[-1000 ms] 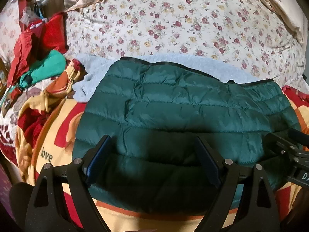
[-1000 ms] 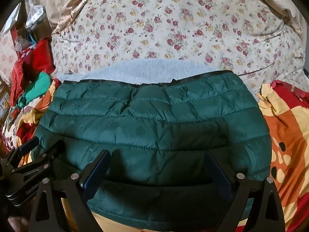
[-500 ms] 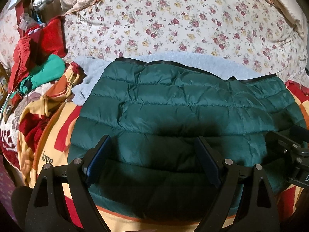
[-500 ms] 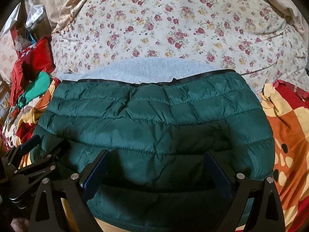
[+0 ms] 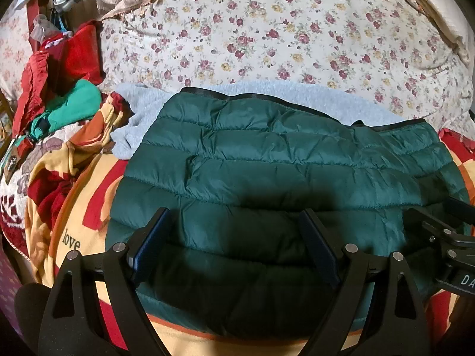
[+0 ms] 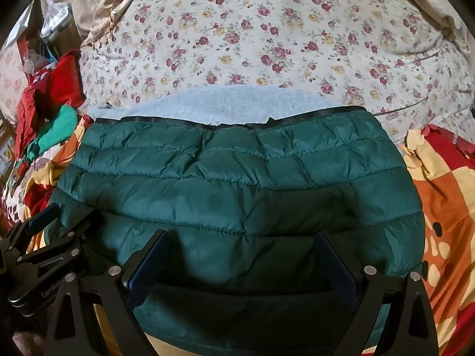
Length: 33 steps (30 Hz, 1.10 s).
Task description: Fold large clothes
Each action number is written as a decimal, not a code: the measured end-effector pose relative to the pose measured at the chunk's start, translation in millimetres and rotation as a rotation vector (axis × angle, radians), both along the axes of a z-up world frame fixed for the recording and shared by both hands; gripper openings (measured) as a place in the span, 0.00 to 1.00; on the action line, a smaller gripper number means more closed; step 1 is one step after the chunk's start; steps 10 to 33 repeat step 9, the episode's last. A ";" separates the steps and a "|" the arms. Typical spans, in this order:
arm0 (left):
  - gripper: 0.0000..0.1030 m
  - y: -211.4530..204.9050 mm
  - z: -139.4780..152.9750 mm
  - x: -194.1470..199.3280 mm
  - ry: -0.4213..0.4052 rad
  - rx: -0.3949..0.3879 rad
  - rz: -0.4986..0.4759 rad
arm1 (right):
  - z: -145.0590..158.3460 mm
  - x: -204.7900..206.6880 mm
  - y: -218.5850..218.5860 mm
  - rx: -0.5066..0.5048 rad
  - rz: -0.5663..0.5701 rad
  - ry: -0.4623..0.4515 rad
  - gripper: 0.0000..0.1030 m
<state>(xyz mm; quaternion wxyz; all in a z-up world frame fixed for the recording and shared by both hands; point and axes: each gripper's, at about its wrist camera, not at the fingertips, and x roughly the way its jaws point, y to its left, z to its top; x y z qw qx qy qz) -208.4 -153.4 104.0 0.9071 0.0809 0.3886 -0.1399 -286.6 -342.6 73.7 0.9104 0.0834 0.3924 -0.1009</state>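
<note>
At nine o'clock in the left wrist view a heap of red and green clothes [image 5: 59, 101] crowds the bed's side, so there is little free room that way. Next comes the patterned blanket [image 5: 74, 207], the surface everything lies on. The left gripper [image 5: 234, 237] hangs at six o'clock with its jaws wide apart and nothing between them, tilted down over the near edge of the green padded jacket [image 5: 282, 178]. The jacket lies centred, already doubled into a broad band, its black-trimmed edge at twelve o'clock resting on a pale blue fleece [image 5: 311, 98] that shows beyond it. I judge both grippers sit over the near edge because the next fold would start there.

In the right wrist view the right gripper [image 6: 240, 255] also stands wide apart and empty at six o'clock over the jacket [image 6: 237, 184]. The flowered quilt [image 6: 267, 35] at twelve o'clock offers open space; at three o'clock the blanket [image 6: 445, 192] lies bare beside the jacket's edge.
</note>
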 end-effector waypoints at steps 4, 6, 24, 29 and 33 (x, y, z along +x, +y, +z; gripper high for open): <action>0.85 -2.8 1.2 -4.3 -0.027 0.006 -0.015 | -0.1 1.0 1.7 0.002 0.002 0.000 0.94; 0.85 -3.7 2.1 -6.7 -0.043 0.004 -0.026 | -0.1 1.4 2.2 0.003 0.003 0.001 0.94; 0.85 -3.0 4.2 -5.3 -0.036 -0.002 -0.036 | -0.4 2.7 3.2 0.007 0.007 0.003 0.94; 0.85 -3.0 4.2 -5.3 -0.036 -0.002 -0.036 | -0.4 2.7 3.2 0.007 0.007 0.003 0.94; 0.85 -3.0 4.2 -5.3 -0.036 -0.002 -0.036 | -0.4 2.7 3.2 0.007 0.007 0.003 0.94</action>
